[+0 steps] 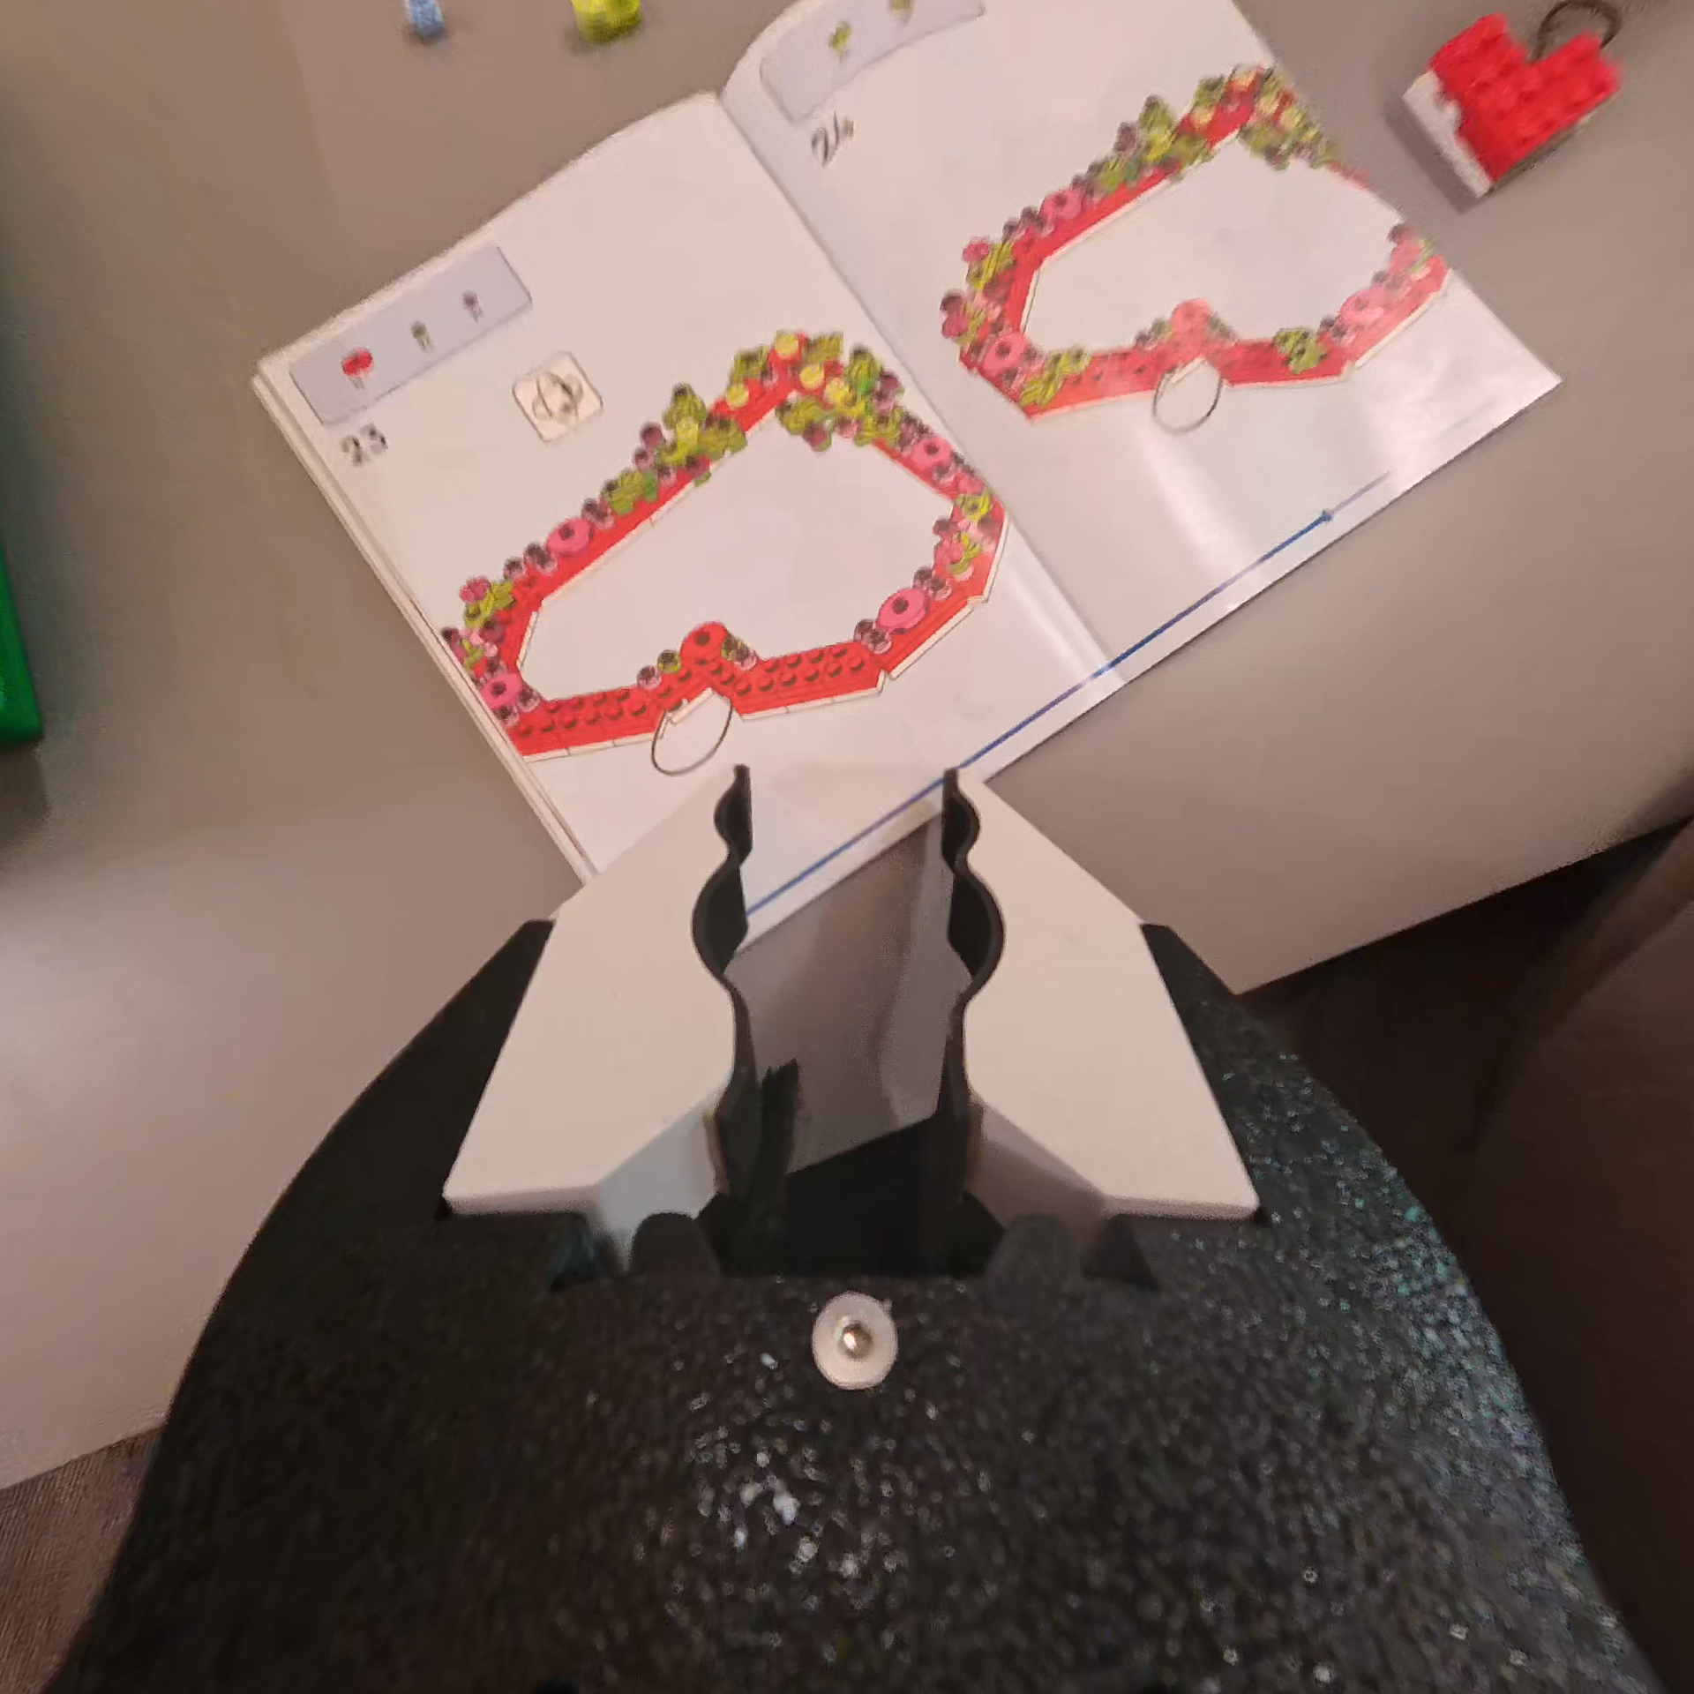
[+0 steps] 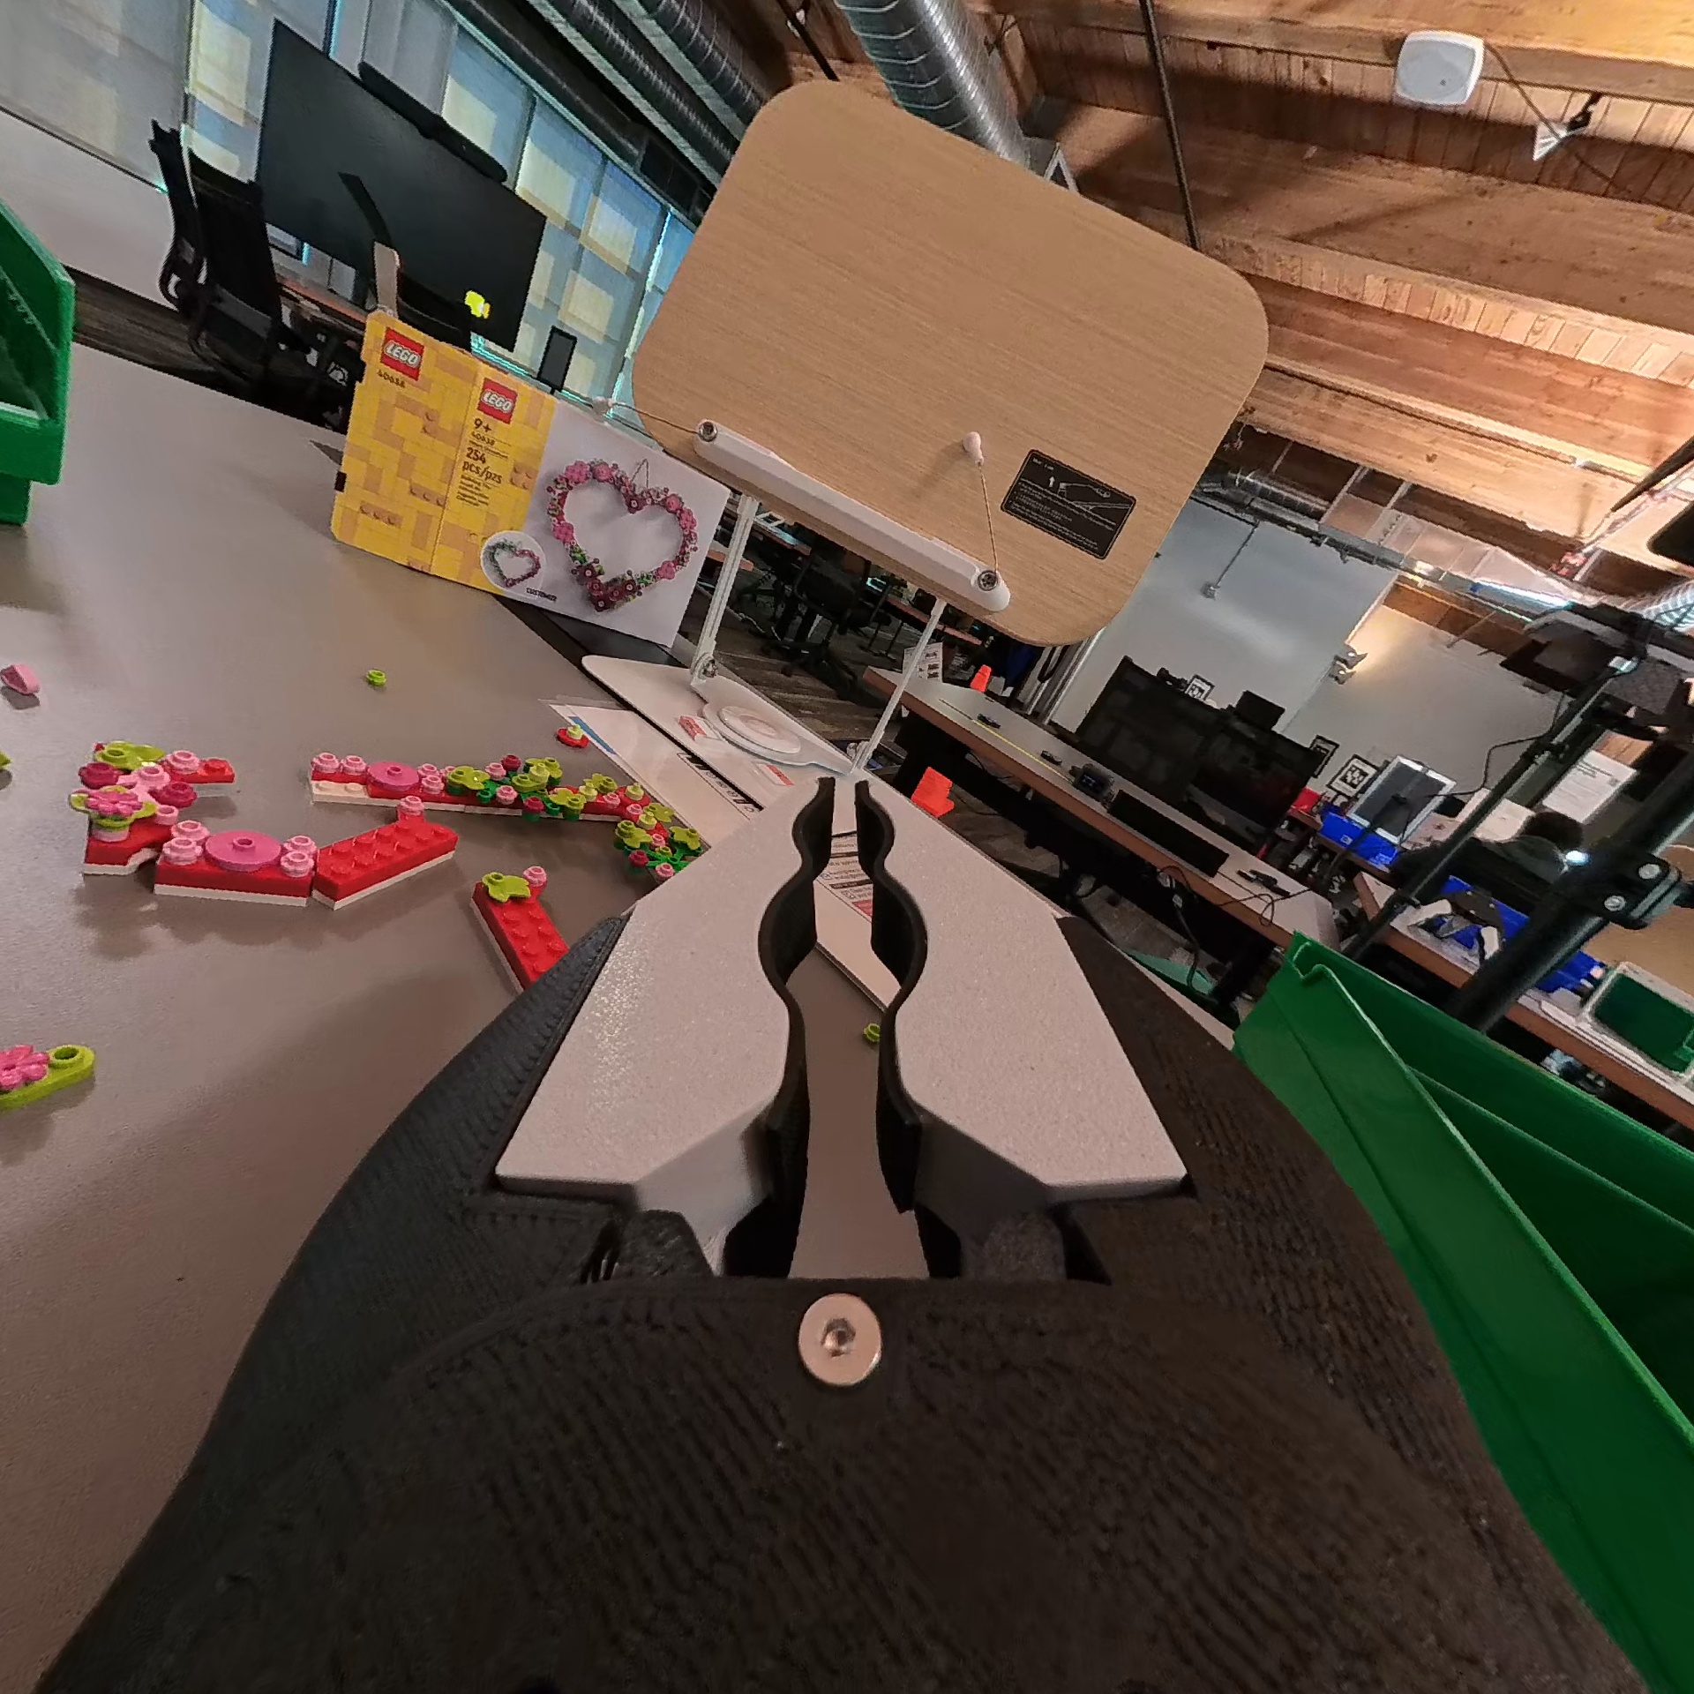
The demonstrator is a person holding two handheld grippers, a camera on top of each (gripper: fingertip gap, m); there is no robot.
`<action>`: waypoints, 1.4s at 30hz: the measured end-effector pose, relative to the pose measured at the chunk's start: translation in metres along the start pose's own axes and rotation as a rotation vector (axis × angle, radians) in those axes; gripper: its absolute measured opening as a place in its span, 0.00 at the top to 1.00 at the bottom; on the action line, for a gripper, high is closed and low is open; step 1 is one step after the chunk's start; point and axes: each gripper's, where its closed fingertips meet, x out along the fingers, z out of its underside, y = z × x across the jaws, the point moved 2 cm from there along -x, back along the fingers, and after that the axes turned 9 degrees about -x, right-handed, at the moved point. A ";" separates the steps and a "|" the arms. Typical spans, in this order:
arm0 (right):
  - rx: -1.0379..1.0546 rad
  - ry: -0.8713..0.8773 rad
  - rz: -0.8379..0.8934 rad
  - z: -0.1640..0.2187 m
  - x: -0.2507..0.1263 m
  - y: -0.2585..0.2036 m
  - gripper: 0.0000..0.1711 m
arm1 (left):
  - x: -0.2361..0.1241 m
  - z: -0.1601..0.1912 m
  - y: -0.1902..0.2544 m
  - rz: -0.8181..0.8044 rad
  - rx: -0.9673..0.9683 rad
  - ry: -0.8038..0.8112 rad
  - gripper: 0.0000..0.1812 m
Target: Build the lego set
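Observation:
My left gripper is open and empty, held above the near edge of an open instruction booklet that lies on the grey table and pictures a red heart frame with flowers. A red and white brick assembly with a ring lies at the far right. My right gripper is shut with nothing between its fingers, low over the table. To its left lie red heart-frame segments with pink flowers and green leaves, a second segment and a short red piece.
A green bin stands close on the right and another at the far left. A wooden book stand and the yellow set box stand beyond. Small loose pieces lie past the booklet, and a pink flower piece lies at the left.

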 end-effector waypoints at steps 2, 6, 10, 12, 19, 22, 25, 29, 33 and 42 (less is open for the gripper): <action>-0.002 0.001 0.001 0.000 0.000 0.000 0.98 | -0.007 -0.015 -0.001 0.003 0.008 0.085 0.78; -0.001 0.001 0.001 0.000 0.000 0.000 0.98 | -0.030 -0.064 -0.021 -0.111 0.068 0.403 0.80; 0.000 0.001 0.000 0.000 0.000 0.000 0.98 | -0.052 -0.101 -0.049 -0.306 0.101 0.667 0.92; -0.002 -0.001 -0.001 0.000 0.000 0.000 0.98 | -0.061 -0.117 -0.054 -0.342 0.121 0.830 0.92; 0.002 -0.001 0.000 0.000 0.000 0.000 0.98 | -0.045 -0.130 -0.076 -0.327 0.057 1.074 0.96; 0.011 -0.002 0.002 0.001 0.000 0.001 0.98 | -0.032 -0.124 -0.084 -0.325 0.015 1.050 0.96; 0.014 -0.004 -0.002 0.002 0.001 0.000 0.98 | -0.036 -0.124 -0.084 -0.361 0.053 1.090 0.96; 0.004 -0.008 -0.009 0.002 0.002 -0.002 0.98 | -0.022 -0.125 -0.082 -0.379 0.077 1.006 0.95; 0.008 -0.006 0.031 0.002 0.001 0.004 0.95 | -0.023 -0.126 -0.081 -0.391 0.100 1.016 0.95; 0.039 0.025 0.034 0.000 -0.001 0.007 0.89 | -0.032 -0.126 -0.079 -0.345 0.083 1.088 0.87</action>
